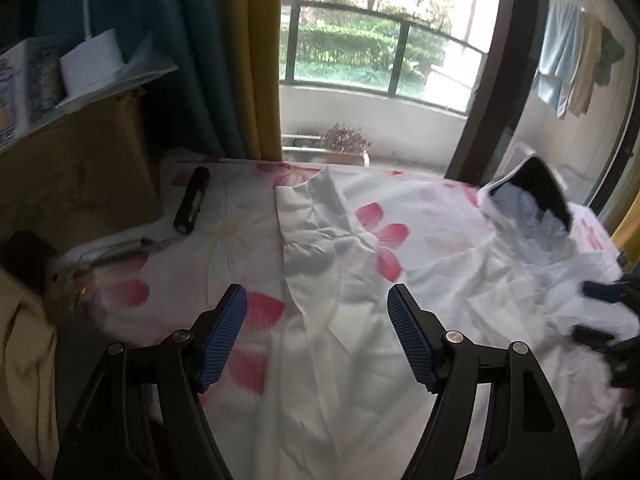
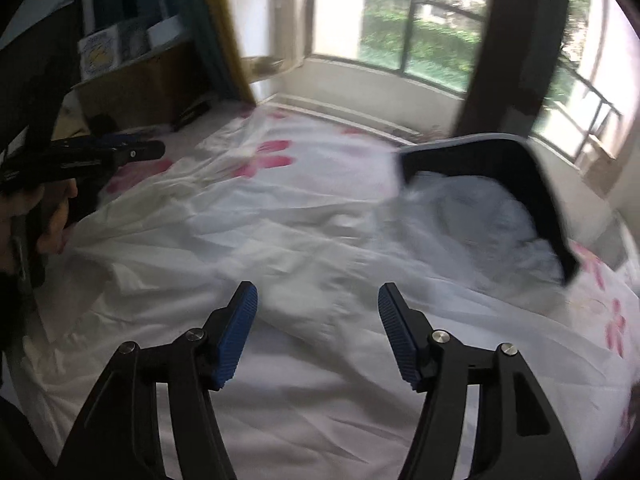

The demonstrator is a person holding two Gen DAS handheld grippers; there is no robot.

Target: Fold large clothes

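Both grippers, left (image 1: 316, 312) and right (image 2: 318, 308), hang open above the crumpled white garment (image 1: 400, 288); folding remains unfinished.

I see a bed (image 1: 224, 240) under a white sheet printed with pink flowers, pushed up against a balcony opening. Daylight comes in through the balcony railing (image 1: 396, 56), with green hedges and trees outside. A teal curtain (image 1: 188, 52) and a yellow curtain (image 1: 256, 60) hang left of the opening, and a dark door frame (image 1: 492, 80) stands to its right. A brown cardboard box (image 1: 80, 176) sits at the bed's left side, and towels (image 1: 568, 60) hang on the balcony.
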